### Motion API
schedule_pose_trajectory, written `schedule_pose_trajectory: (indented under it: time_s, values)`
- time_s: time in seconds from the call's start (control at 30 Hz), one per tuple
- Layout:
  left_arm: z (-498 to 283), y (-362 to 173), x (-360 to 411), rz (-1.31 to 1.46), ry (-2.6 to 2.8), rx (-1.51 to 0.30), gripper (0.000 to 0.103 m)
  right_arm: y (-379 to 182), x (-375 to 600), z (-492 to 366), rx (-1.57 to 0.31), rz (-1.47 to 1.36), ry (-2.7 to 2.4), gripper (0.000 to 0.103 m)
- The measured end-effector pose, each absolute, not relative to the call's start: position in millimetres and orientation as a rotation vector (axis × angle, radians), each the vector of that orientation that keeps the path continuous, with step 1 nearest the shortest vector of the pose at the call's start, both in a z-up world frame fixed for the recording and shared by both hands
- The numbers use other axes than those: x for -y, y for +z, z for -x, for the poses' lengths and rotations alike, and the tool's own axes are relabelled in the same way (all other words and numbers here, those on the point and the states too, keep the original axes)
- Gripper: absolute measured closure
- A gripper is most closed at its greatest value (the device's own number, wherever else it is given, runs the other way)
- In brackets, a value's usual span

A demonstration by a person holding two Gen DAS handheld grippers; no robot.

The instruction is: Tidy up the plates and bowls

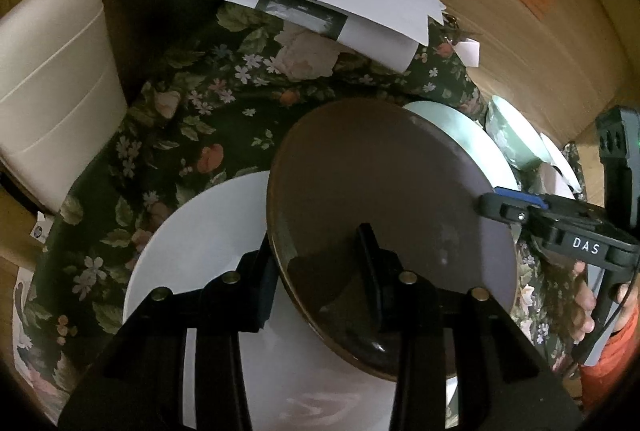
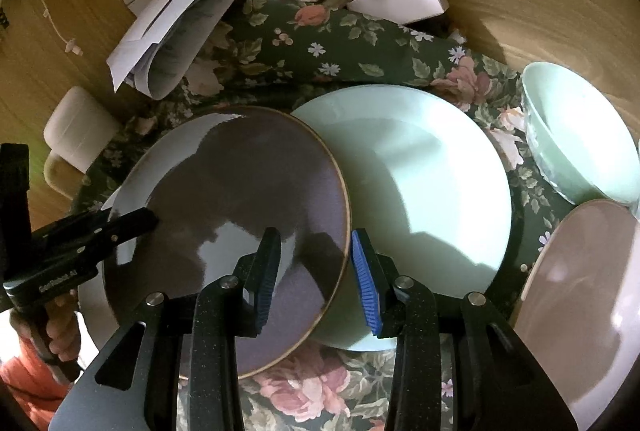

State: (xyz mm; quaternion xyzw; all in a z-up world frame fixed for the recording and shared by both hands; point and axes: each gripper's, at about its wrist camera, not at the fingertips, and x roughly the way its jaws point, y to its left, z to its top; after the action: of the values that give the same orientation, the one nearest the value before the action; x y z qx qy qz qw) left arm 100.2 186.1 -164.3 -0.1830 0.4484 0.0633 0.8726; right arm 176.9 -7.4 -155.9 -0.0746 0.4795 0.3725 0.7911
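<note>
The brown plate [image 2: 224, 231] is gripped at opposite rims by the left claw [image 1: 320, 271] and right claw [image 2: 316, 267], both closed on it. Next I judge: lower it level onto the white plate [image 1: 200, 243].

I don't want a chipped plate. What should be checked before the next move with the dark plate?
1. Right gripper clamped on the dark plate rim: ok.
2. Left gripper pads pressing the opposite rim: cannot tell; the rim sits between them.
3. Dark plate clear of the mint plate: cannot tell; they overlap in view.
4. White plate underneath bare: ok, where visible.
5. Mint bowl out of the way: ok, it stands apart from the dark plate.
</note>
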Motion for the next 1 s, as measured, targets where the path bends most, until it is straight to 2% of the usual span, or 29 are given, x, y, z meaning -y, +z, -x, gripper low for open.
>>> schedule_pose_trajectory:
  time_s: [0.3, 1.0]
  values:
    - [-105, -168, -192, 0.42, 0.123, -0.961, 0.065, -167, 2, -187, -1.054, 0.127, 0.826, 0.074]
    - [-100, -157, -171, 0.365, 0.117, -0.923, 0.066, -159, 32, -181, -1.0, 0.053, 0.794, 0.073]
